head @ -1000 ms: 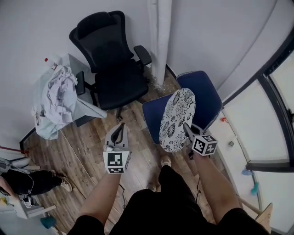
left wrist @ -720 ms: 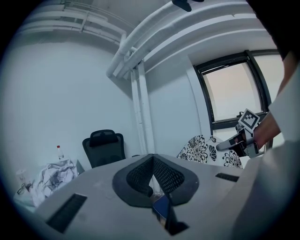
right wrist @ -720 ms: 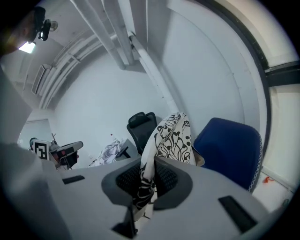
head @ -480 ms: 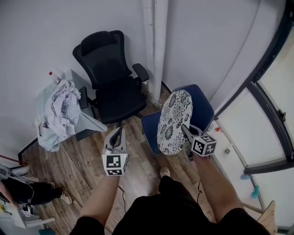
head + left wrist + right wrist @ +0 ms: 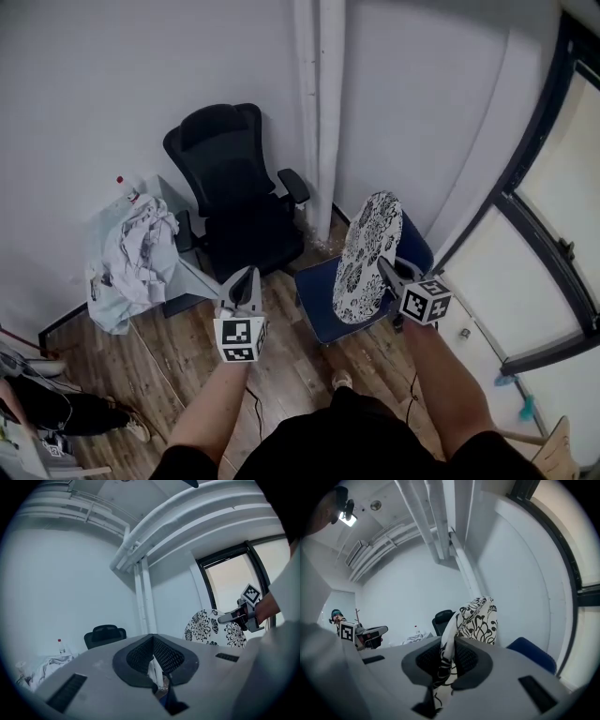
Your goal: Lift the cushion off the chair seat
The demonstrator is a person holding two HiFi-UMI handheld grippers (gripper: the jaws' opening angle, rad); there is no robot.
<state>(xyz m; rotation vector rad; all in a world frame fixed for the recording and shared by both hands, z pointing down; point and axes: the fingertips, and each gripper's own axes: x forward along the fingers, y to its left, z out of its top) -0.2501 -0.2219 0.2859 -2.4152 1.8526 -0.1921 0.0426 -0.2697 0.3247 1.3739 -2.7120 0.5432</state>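
Right gripper (image 5: pixel 449 653): jaws pinched nearly shut on the cushion (image 5: pixel 478 620), its rim bunched between them. The cushion stands on edge above the jaws and looks clear of the blue chair seat (image 5: pixel 323 298). Squeeze firmly and hold your wrist level so the disc neither swings nor slips. Left gripper (image 5: pixel 154 660): jaws together, empty, well apart from the cushion.

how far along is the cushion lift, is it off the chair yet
Done: the cushion looks lifted clear of the blue chair seat, standing on edge above it. In hand: the right gripper is clamped on its rim; the left gripper is shut and empty. Left: probably nothing but setting it down somewhere.
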